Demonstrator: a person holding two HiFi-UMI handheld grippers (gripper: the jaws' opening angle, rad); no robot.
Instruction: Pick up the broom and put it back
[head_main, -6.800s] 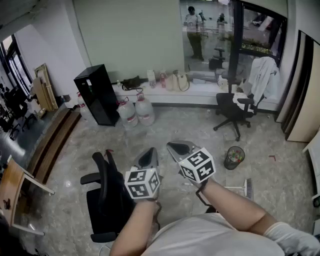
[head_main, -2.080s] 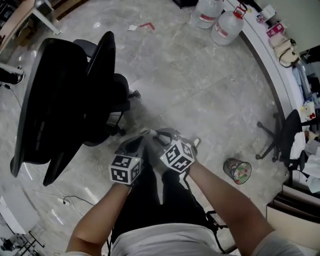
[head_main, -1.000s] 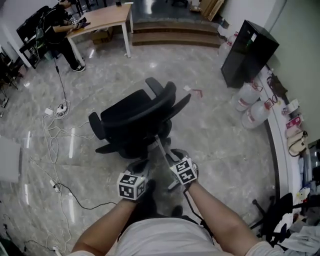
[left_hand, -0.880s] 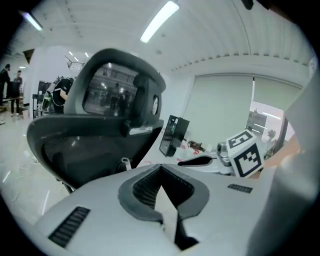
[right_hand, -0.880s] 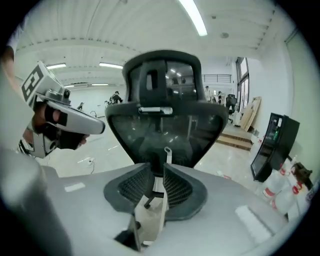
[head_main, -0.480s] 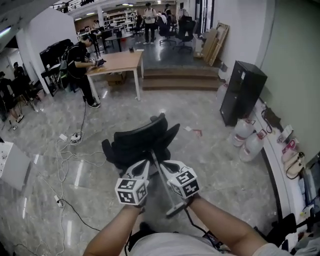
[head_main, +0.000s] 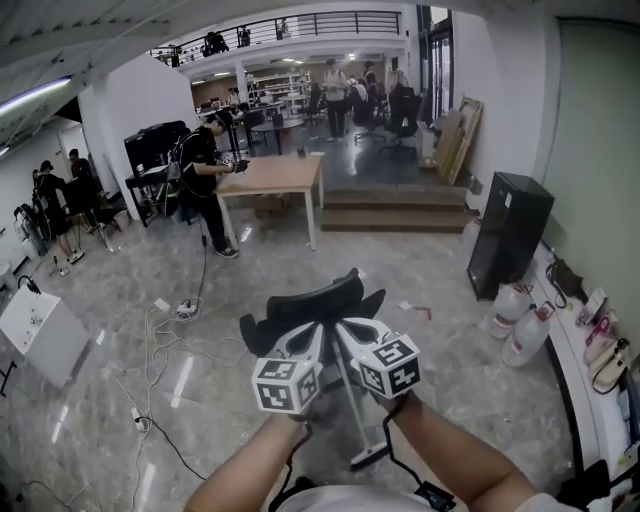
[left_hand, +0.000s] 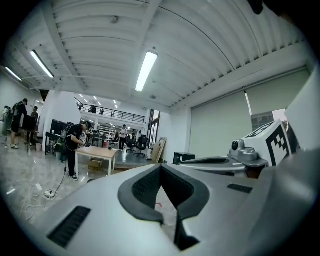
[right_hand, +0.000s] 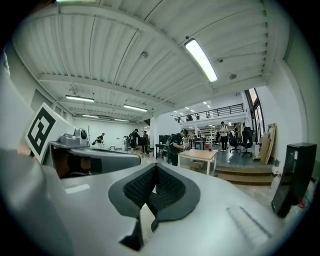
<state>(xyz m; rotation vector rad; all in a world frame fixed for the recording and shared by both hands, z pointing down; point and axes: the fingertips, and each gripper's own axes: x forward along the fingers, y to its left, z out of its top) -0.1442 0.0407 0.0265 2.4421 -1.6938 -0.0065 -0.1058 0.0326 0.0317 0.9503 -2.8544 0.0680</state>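
Head view: left gripper (head_main: 306, 338), right gripper (head_main: 352, 332), one broom (head_main: 353, 412), one chair (head_main: 305, 303).

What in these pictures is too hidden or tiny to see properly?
- Top of the thin grey broom: head view, hidden behind the left gripper and right gripper.
- Broom's brush end: head view, too small and dim to show bristles.
- Base of the black office chair: head view, hidden behind both grippers.
- The person by the wooden table: head view, too small for detail.

Left gripper (head_main: 316, 336) and right gripper (head_main: 346, 328) point level, jaws together.
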